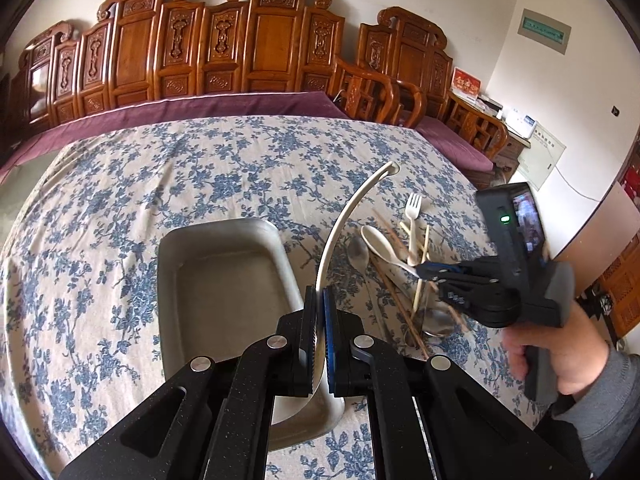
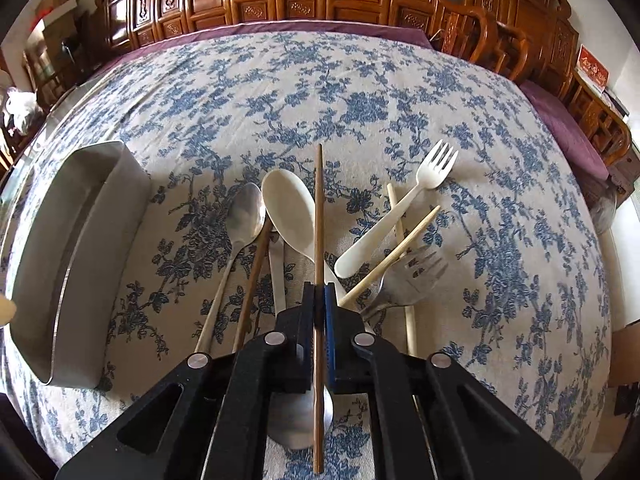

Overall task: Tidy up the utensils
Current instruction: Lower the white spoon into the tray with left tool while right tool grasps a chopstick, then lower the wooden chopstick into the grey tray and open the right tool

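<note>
My left gripper [image 1: 320, 295] is shut on a long cream utensil handle [image 1: 344, 216] that curves up and away, its hole end high over the cloth. It hangs above the right rim of the metal tray [image 1: 176, 264], whose inside is bare. My right gripper [image 2: 320, 289] is shut on a dark brown chopstick [image 2: 319, 208] that runs straight along the jaws. Under it lies a pile: a metal spoon [image 2: 247, 214], a cream spoon [image 2: 290, 210], a white fork [image 2: 434, 168], a metal fork [image 2: 414, 276], pale chopsticks [image 2: 404, 242] and a second brown chopstick [image 2: 252, 284]. The left wrist view shows the right gripper [image 1: 423, 270] over that pile.
A blue-flowered tablecloth [image 1: 200, 168] covers the table. Carved wooden benches with purple cushions [image 1: 224, 100] line the far side. A hand in a grey sleeve [image 1: 560, 364] holds the right gripper. In the right wrist view the tray [image 2: 52, 264] stands left of the pile.
</note>
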Tool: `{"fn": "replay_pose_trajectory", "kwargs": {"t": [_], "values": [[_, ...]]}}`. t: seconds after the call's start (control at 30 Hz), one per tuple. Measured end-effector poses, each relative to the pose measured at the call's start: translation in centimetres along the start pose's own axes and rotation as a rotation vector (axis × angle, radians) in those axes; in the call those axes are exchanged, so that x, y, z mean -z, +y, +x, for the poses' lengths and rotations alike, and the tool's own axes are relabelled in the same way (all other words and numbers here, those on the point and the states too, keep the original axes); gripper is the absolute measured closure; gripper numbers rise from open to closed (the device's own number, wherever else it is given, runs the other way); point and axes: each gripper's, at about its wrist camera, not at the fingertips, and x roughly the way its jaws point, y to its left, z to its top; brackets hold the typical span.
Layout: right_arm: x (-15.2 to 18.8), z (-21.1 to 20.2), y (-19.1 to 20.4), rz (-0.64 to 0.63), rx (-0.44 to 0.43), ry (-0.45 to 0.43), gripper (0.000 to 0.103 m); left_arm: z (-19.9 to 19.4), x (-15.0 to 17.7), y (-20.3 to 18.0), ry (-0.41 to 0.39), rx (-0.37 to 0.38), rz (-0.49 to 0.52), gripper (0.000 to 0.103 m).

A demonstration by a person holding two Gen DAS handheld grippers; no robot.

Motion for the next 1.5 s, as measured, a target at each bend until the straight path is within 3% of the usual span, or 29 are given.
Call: {"fn": "replay_pose_trajectory", "kwargs": {"t": [0.2,0.5,0.8,1.1,1.5], "values": [[0.0,-3.4,0.9,-0.007,-0.024,-0.060,0.097,0.7,0.4,1.7,0.031,-0.026,-0.030,0.100],[0.1,-7.4,5.2,-0.071,-0.113,-0.134,0.097,3.9,1.8,5.3,0.123,-0.062,-0.142,0.100],[0.2,-8.4,9.0,-0.084,-0.219,-0.154,0.097,5.9,2.4,7.4,0.179,-0.087,-0.210,0.100],[0.0,-8.0,12.2,-0.088,-0.284,-0.153,0.097,4.4,1.4,8.5,0.138,-0.094,-0.205,0.097],[-1.5,-5.2,16.6,-0.064,-0.330,-0.155,0.097,0.9,-0.3,11.8,0.057,-0.160,-0.211,0.090]]}}
